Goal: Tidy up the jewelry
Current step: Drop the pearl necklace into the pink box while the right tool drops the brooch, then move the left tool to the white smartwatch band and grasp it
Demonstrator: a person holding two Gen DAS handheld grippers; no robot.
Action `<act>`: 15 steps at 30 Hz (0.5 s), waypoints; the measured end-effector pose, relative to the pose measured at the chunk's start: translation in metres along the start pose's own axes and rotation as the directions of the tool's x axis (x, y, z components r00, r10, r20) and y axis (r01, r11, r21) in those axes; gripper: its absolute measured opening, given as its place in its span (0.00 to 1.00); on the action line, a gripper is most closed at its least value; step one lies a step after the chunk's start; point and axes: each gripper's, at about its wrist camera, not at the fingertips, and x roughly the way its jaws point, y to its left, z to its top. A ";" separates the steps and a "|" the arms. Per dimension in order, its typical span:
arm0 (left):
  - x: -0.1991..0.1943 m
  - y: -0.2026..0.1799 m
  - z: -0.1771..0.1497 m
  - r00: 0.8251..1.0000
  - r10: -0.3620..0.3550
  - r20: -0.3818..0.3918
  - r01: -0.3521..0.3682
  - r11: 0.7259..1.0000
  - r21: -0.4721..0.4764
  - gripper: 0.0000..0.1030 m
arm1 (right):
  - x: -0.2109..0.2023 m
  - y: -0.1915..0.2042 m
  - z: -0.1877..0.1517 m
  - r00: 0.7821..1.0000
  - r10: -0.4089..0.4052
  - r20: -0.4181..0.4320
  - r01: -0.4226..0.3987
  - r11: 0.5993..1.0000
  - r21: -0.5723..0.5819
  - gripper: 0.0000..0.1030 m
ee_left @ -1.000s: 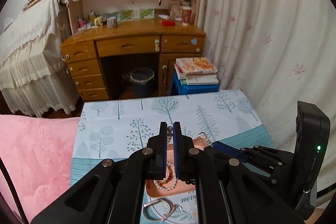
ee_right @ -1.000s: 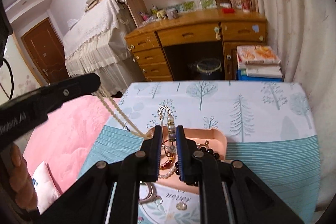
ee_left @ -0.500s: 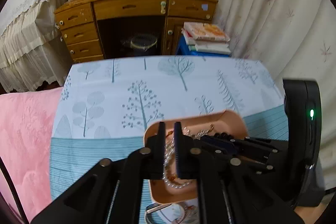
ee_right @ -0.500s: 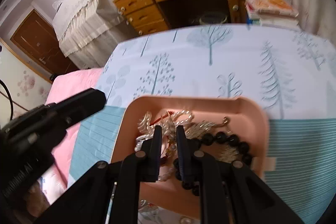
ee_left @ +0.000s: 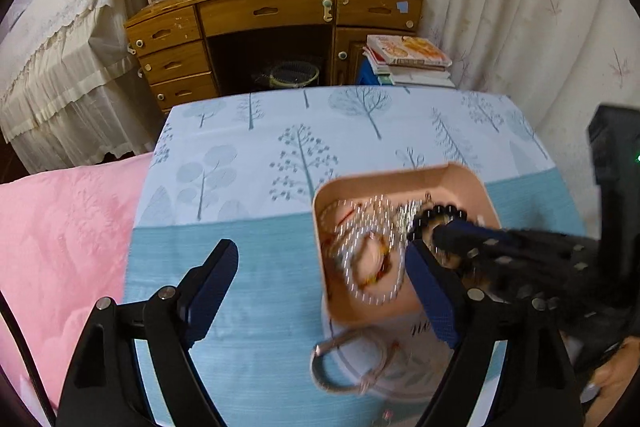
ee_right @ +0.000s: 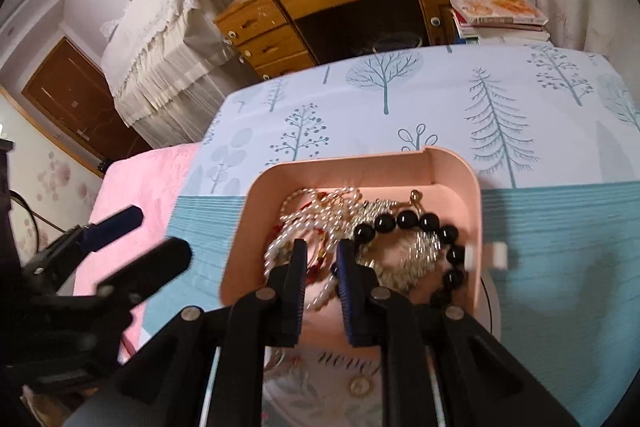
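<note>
A pink tray (ee_right: 448,167) sits on the tree-print tablecloth and holds a pile of jewelry: pearl strands (ee_right: 308,211), a black bead bracelet (ee_right: 416,223) and silver chains (ee_right: 420,251). It also shows in the left wrist view (ee_left: 400,179). My right gripper (ee_right: 322,259) hovers just over the tray's near side, its jaws a small gap apart and nothing held. My left gripper (ee_left: 320,267) is wide open and empty, to the left of the tray. A bangle (ee_left: 344,367) lies on a round printed plate (ee_left: 404,367) in front of the tray.
The tablecloth (ee_left: 280,155) covers the table. A pink blanket (ee_left: 60,227) lies to the left. A wooden desk (ee_left: 272,15), stacked books (ee_left: 412,59) and a curtain (ee_left: 520,7) stand beyond the far edge.
My left gripper has opened wide and moved left of the tray, leaving the pearl strand in it. My right gripper has let go of its bracelet and opened slightly over the tray.
</note>
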 end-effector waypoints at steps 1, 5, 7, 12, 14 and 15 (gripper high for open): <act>-0.004 0.001 -0.004 1.000 0.005 -0.003 -0.005 1.000 -0.005 0.82 | -0.004 0.001 -0.002 1.000 0.008 0.008 -0.008 1.000 0.000 0.15; -0.021 0.006 -0.020 1.000 -0.001 -0.004 0.001 0.999 -0.038 0.82 | -0.029 0.010 -0.020 0.999 0.020 0.048 -0.020 1.000 -0.009 0.15; -0.027 0.010 -0.025 1.000 -0.005 -0.016 0.004 0.998 -0.058 0.82 | -0.040 0.014 -0.031 0.998 0.027 0.064 -0.025 0.999 -0.019 0.15; -0.043 0.012 -0.043 0.999 -0.044 -0.027 0.042 0.998 -0.050 0.82 | -0.061 0.019 -0.053 0.996 0.038 0.083 -0.035 0.999 -0.037 0.15; -0.050 0.009 -0.051 0.999 -0.048 -0.016 0.048 0.999 -0.024 0.82 | -0.067 0.021 -0.060 0.996 0.032 0.087 -0.027 0.998 -0.050 0.15; -0.054 0.007 -0.055 0.999 -0.053 -0.010 0.053 0.999 -0.010 0.82 | -0.070 0.022 -0.063 0.996 0.025 0.088 -0.019 0.998 -0.059 0.15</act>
